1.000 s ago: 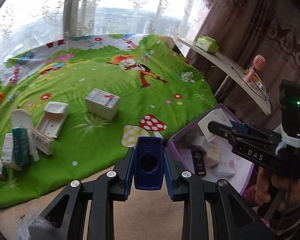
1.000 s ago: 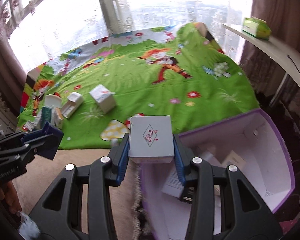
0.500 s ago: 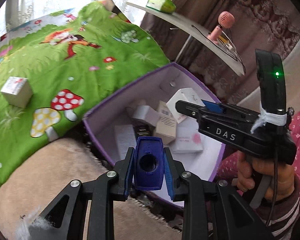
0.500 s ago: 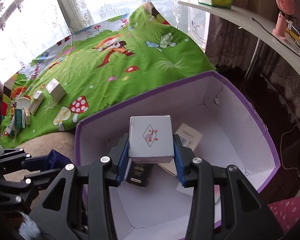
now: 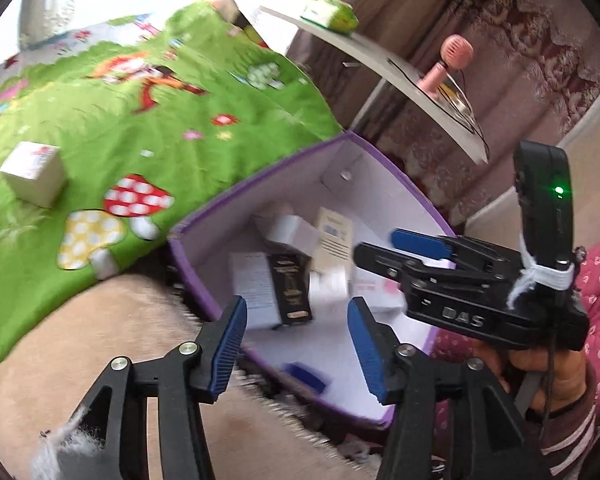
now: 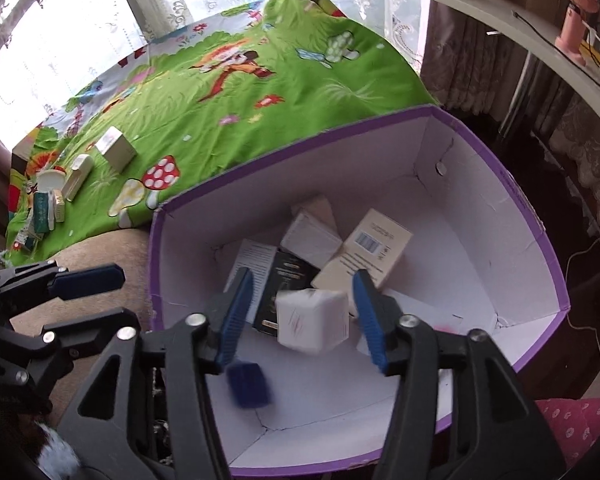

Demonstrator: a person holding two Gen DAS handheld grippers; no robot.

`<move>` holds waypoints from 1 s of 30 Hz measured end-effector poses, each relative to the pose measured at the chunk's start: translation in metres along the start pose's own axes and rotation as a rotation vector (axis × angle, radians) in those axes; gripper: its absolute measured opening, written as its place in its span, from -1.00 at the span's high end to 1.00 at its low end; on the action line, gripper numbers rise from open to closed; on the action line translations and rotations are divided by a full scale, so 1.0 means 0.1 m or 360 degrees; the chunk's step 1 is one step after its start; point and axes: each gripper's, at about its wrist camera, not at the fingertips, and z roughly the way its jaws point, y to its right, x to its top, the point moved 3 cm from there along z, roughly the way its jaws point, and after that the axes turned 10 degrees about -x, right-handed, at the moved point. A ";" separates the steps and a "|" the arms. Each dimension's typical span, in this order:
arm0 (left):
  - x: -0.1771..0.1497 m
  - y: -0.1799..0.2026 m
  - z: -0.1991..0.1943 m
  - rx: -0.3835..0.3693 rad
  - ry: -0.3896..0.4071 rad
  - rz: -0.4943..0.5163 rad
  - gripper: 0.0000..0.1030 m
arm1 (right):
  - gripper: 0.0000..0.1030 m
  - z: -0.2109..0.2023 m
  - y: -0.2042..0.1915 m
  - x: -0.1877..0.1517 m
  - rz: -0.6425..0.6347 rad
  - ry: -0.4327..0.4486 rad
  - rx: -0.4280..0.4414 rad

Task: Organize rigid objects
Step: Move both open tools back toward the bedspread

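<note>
Your right gripper (image 6: 304, 316) and left gripper (image 5: 296, 340) hang over the purple box (image 6: 532, 220), jaws spread wide and holding nothing (2 blurred items sit inside it: white carton (image 6: 312, 326), blue case (image 6: 249, 384)).

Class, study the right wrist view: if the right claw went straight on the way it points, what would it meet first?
Probably the blurred white box between its open fingers, inside the purple bin; depth is unclear.
</note>
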 end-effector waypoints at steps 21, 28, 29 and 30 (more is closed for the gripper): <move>-0.78 -1.40 -1.67 0.0444 0.0592 -0.0436 -0.15 | -0.38 -0.61 -0.88 0.14 -0.0197 0.0140 0.0067; -1.10 -1.71 -1.98 0.0536 0.0697 -0.0575 -0.15 | -0.38 -0.72 -1.07 0.13 -0.0253 0.0171 0.0097; -1.14 -1.73 -2.03 0.0554 0.0713 -0.0580 -0.15 | -0.38 -0.73 -1.10 0.13 -0.0261 0.0172 0.0102; -1.18 -1.74 -2.08 0.0579 0.0726 -0.0583 -0.15 | -0.38 -0.73 -1.12 0.12 -0.0269 0.0174 0.0108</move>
